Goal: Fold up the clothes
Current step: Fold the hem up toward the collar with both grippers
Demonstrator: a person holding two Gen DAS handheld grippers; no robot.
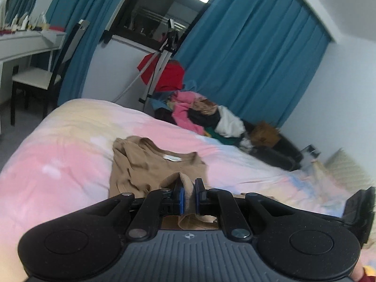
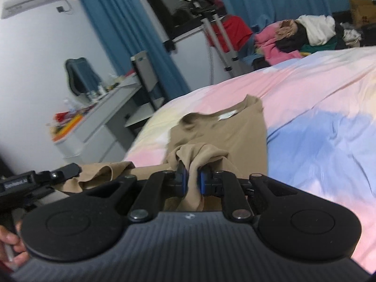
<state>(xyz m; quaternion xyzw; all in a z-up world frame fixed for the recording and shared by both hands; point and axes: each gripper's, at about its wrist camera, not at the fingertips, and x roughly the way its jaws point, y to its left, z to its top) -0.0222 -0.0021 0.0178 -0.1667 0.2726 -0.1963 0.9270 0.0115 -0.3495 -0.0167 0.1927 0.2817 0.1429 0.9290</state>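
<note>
A tan shirt lies on the bed, collar and white label away from me; the right wrist view shows the same tan shirt lengthwise. My left gripper is shut on a bunched fold of the shirt's near edge, lifted a little off the bed. My right gripper is shut on another bunch of that near edge. The left gripper's body shows at the left of the right wrist view, with tan cloth draped beside it. The right gripper's edge shows at the right of the left wrist view.
The bed has a pastel pink, yellow and blue cover. A heap of mixed clothes lies beyond its far side, beside a tripod and blue curtains. A white desk and chair stand at left.
</note>
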